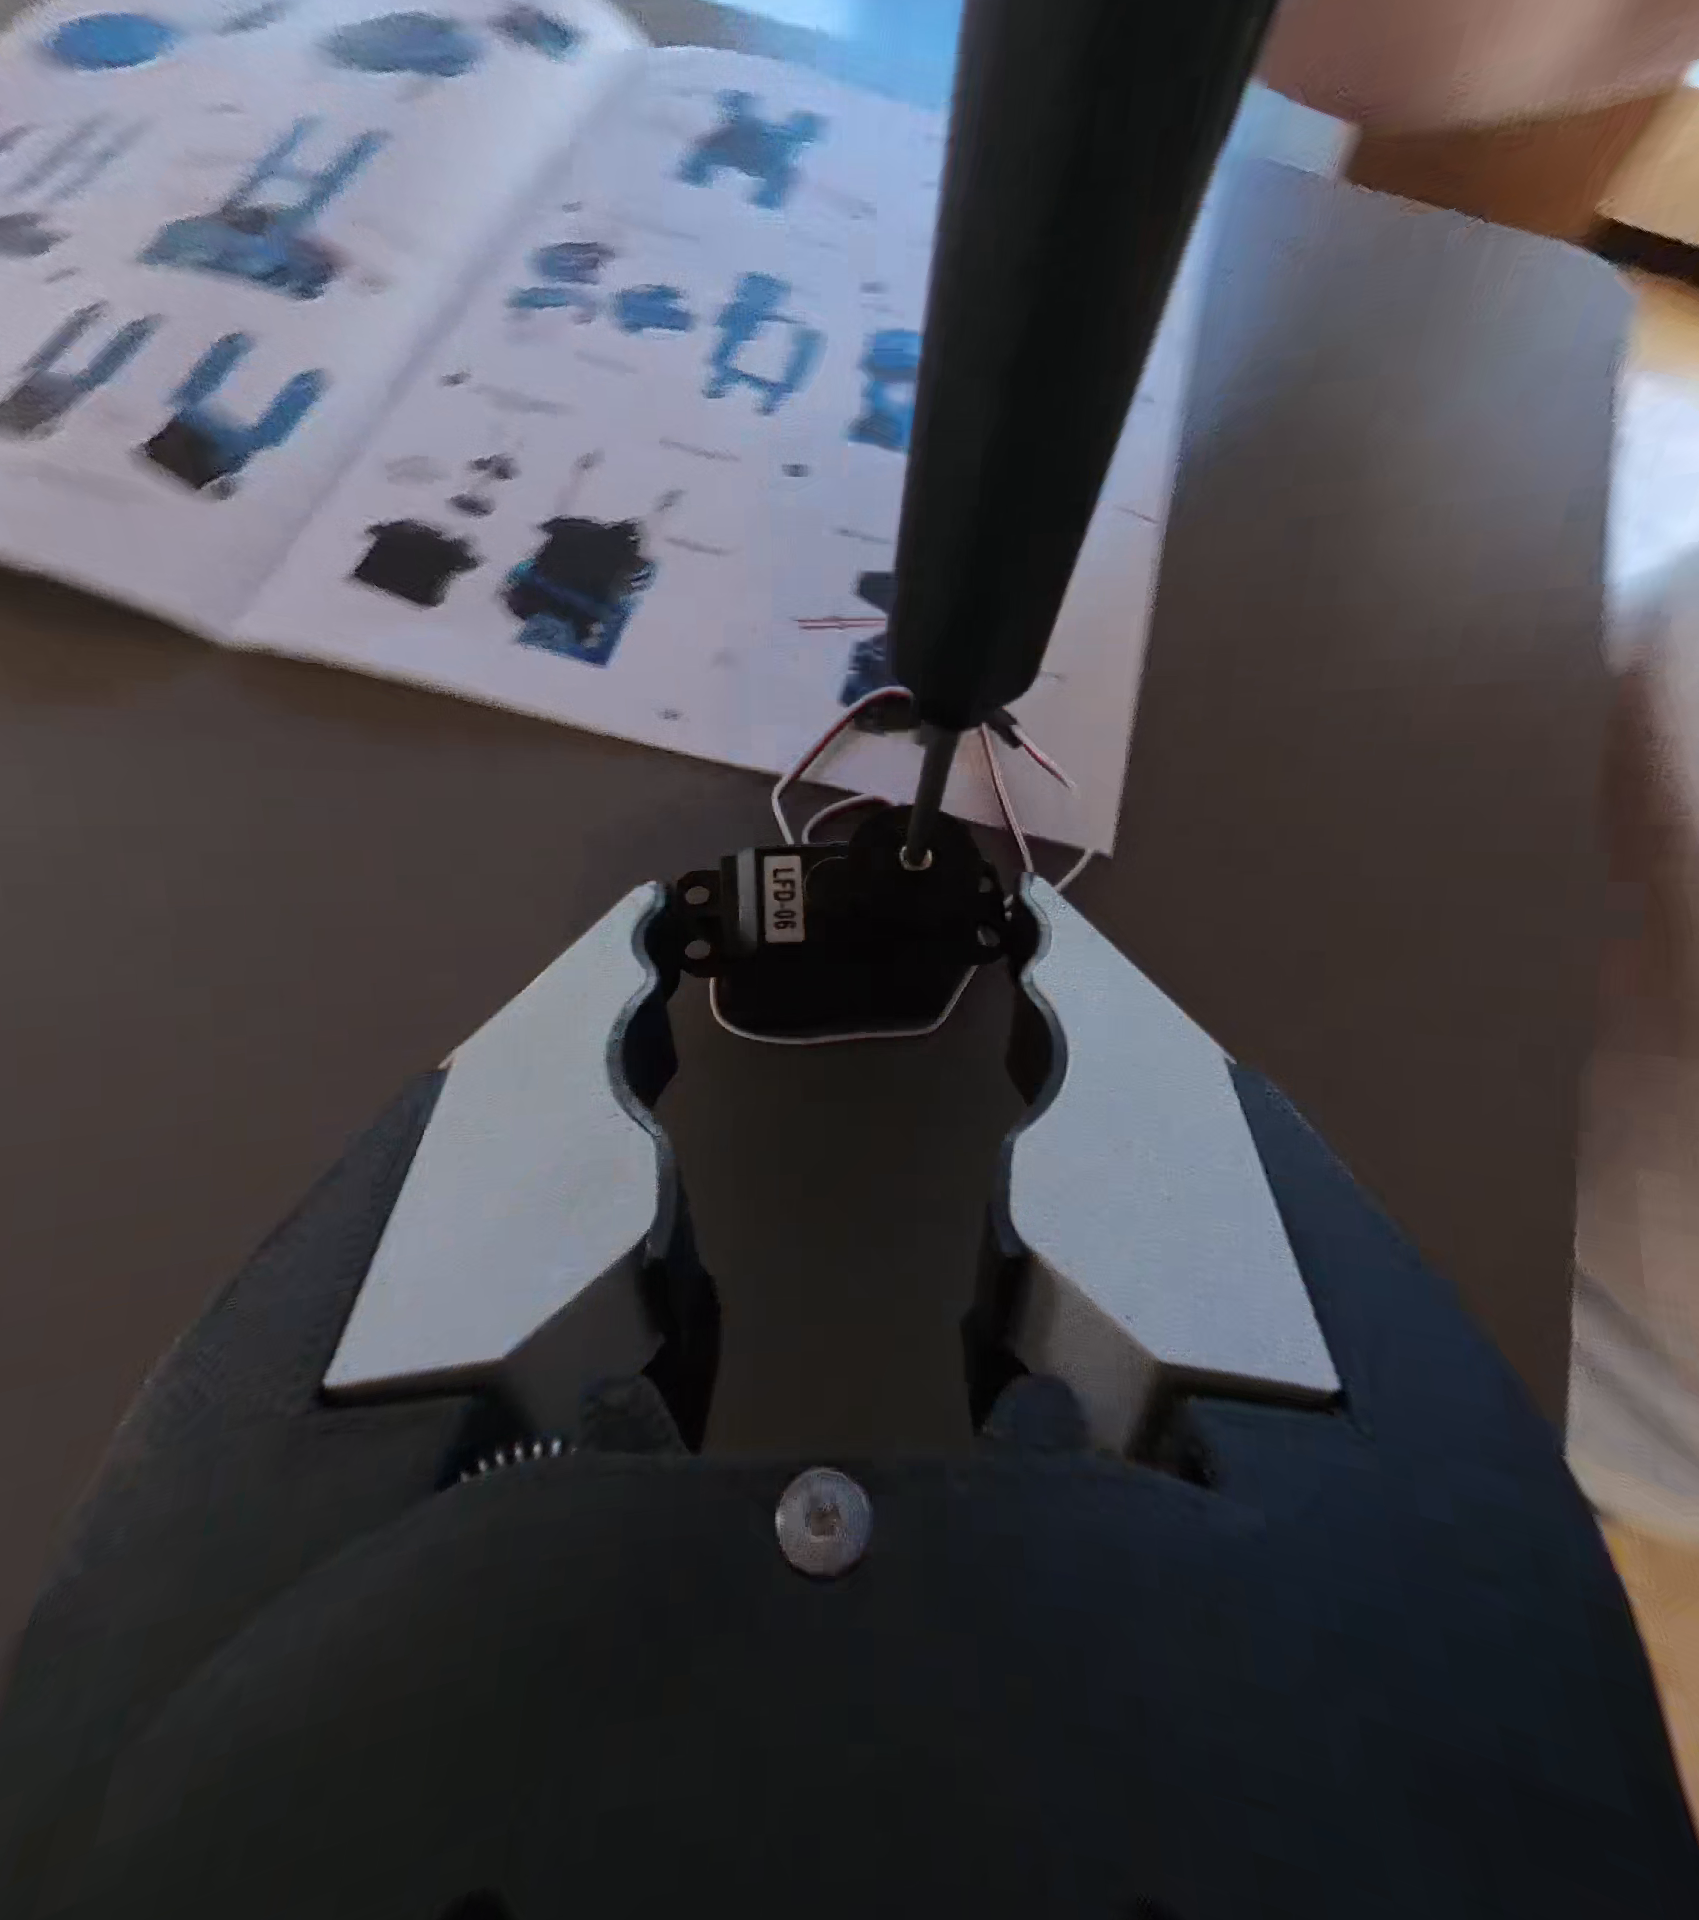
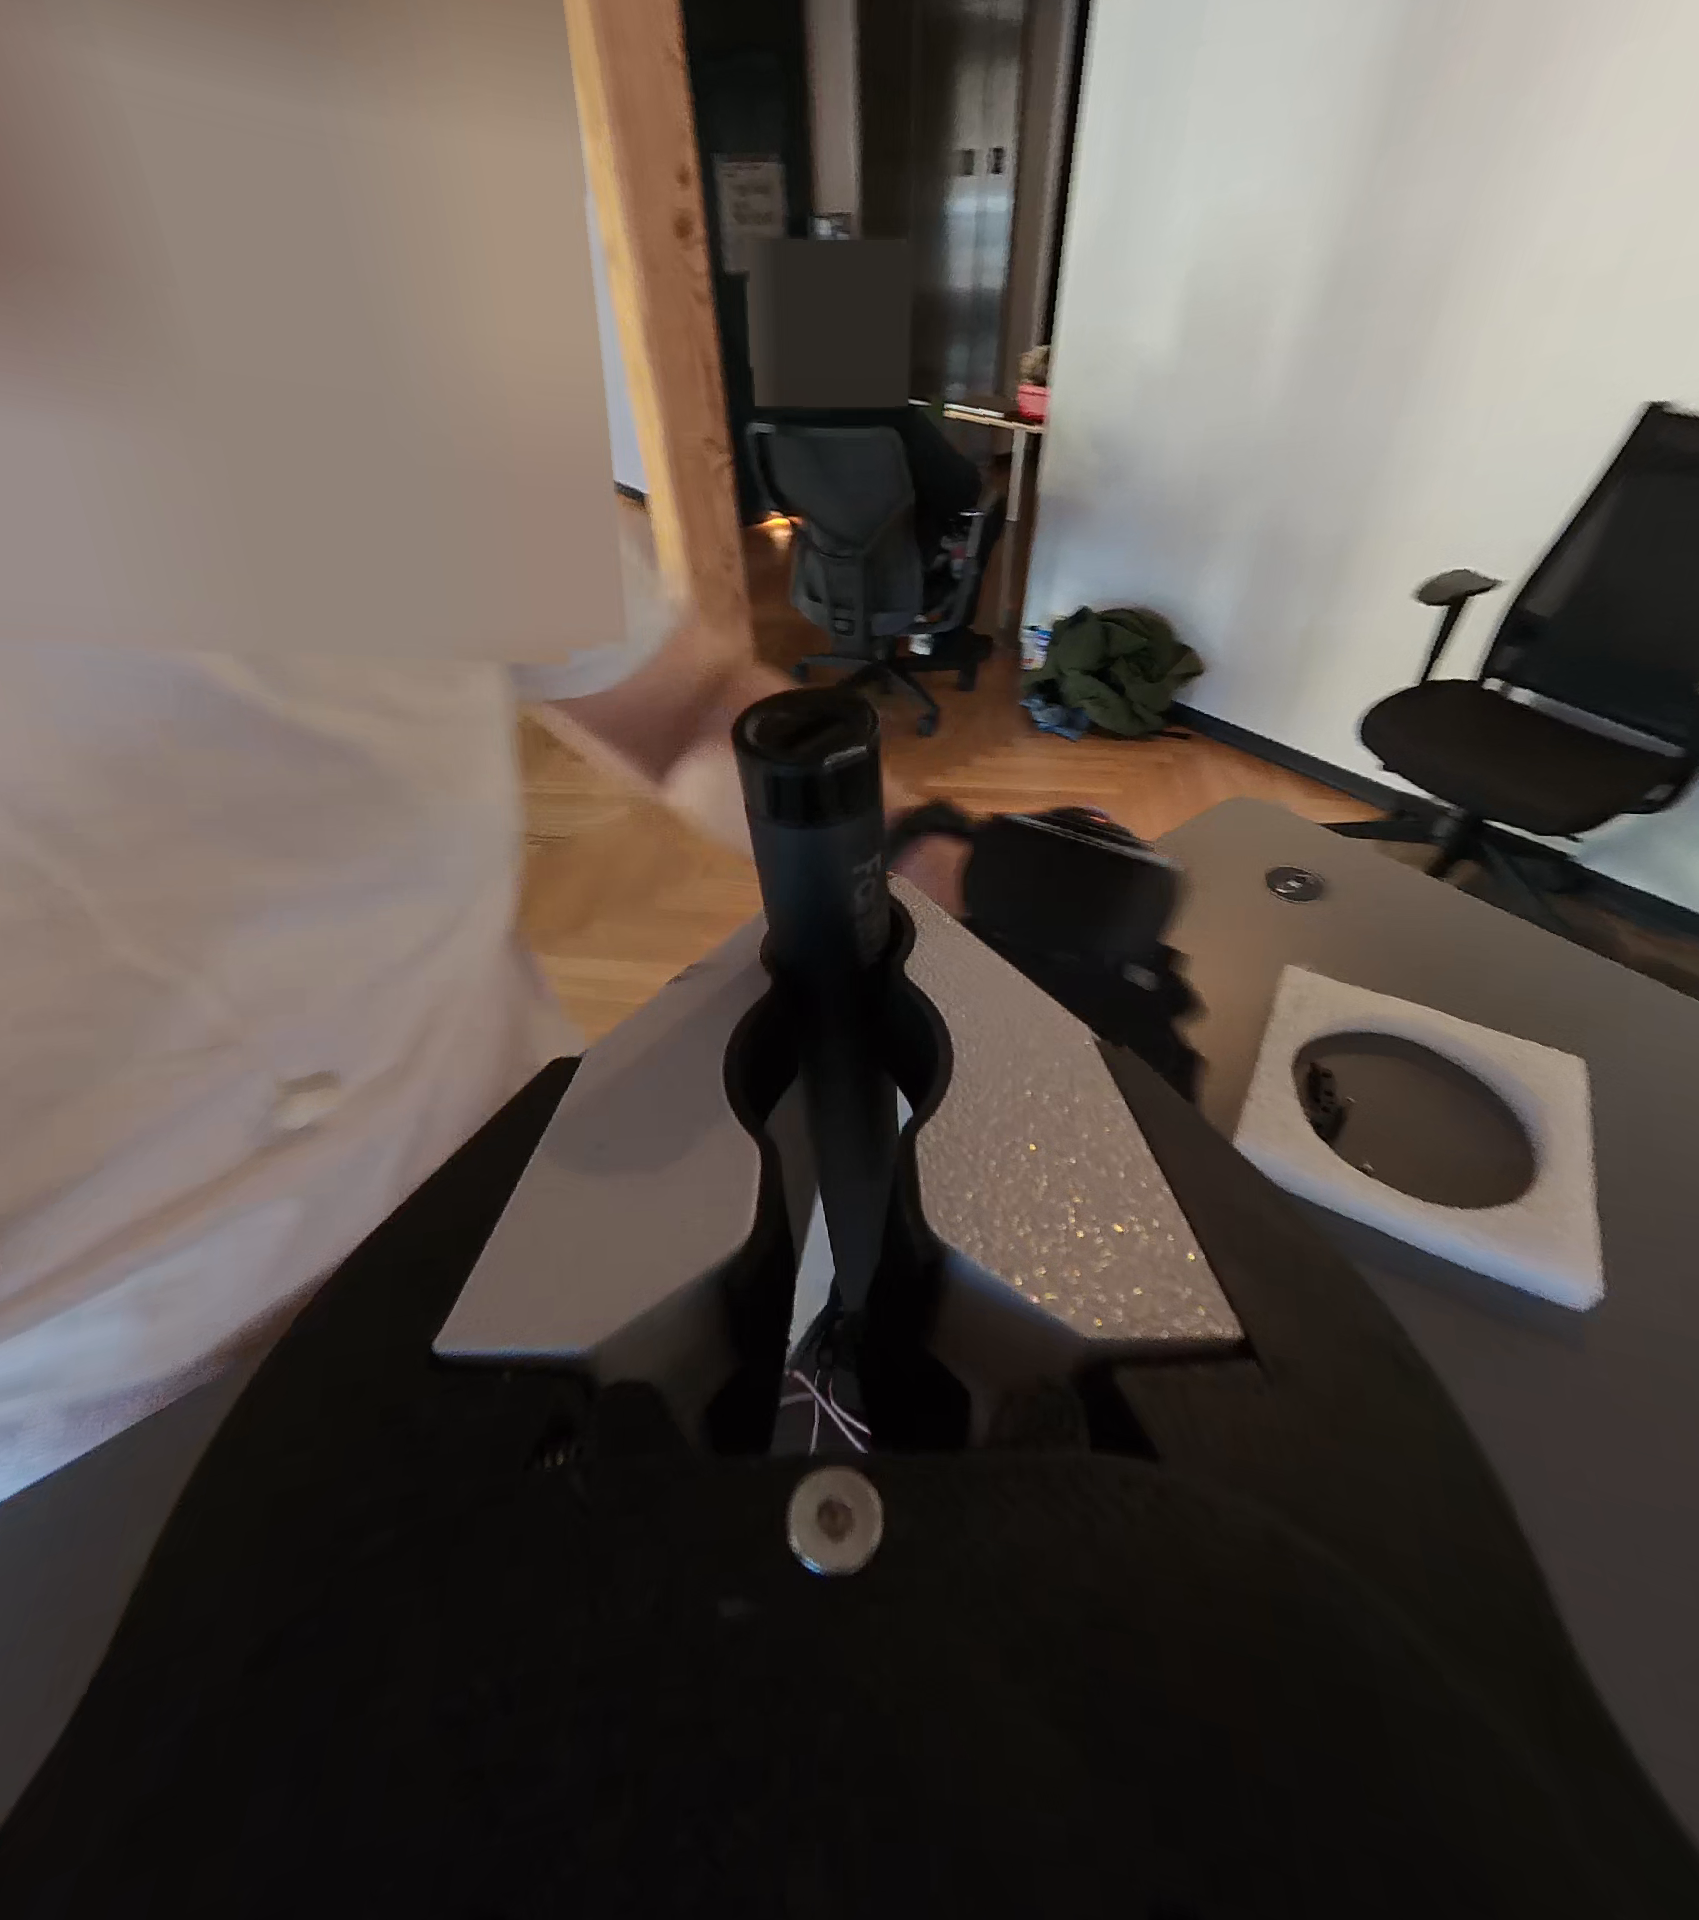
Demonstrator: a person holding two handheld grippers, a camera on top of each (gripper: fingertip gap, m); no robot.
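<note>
The left gripper (image 1: 840, 914) clamps a small black servo motor (image 1: 829, 935), which bears a white label, above the grey tabletop (image 1: 201, 883). The right gripper (image 2: 829, 961) grips a dark grey screwdriver (image 1: 1053, 364) with lettering; its tip sits on the servo's silver screw (image 1: 916, 858). An open illustrated instruction booklet (image 1: 409, 312) lies behind.

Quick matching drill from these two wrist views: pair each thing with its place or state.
Things:
1. servo motor
2. screwdriver
3. instruction sheet
4. white foam block

Places or states:
A. lies open flat on the table
B. clamped upright in the right tool
C. gripped between the left tool tips
D. has a round cut-out

Pairs: 1-C, 2-B, 3-A, 4-D
</note>
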